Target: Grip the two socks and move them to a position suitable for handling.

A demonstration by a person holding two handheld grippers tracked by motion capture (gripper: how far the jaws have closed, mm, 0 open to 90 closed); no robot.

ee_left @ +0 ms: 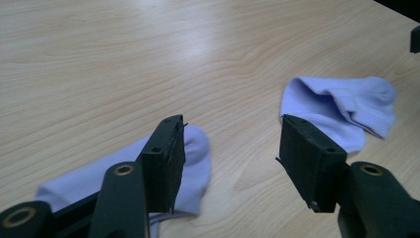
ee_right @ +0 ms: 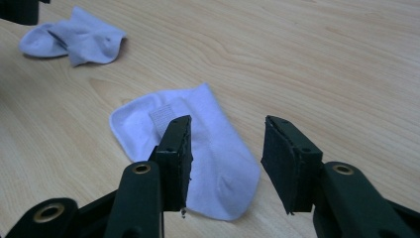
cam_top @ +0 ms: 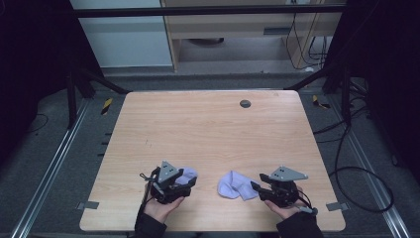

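Two pale lilac socks lie near the front edge of the wooden table (cam_top: 208, 124), apart from each other. The left gripper (cam_top: 174, 184) hovers over the left sock (cam_top: 187, 174), jaws spread, one jaw above the fabric in the left gripper view. The right gripper (cam_top: 258, 188) sits just beside the right sock (cam_top: 236, 185), jaws also spread and pinching nothing. Farther back, a round grey grommet (cam_top: 245, 103) marks the tabletop.
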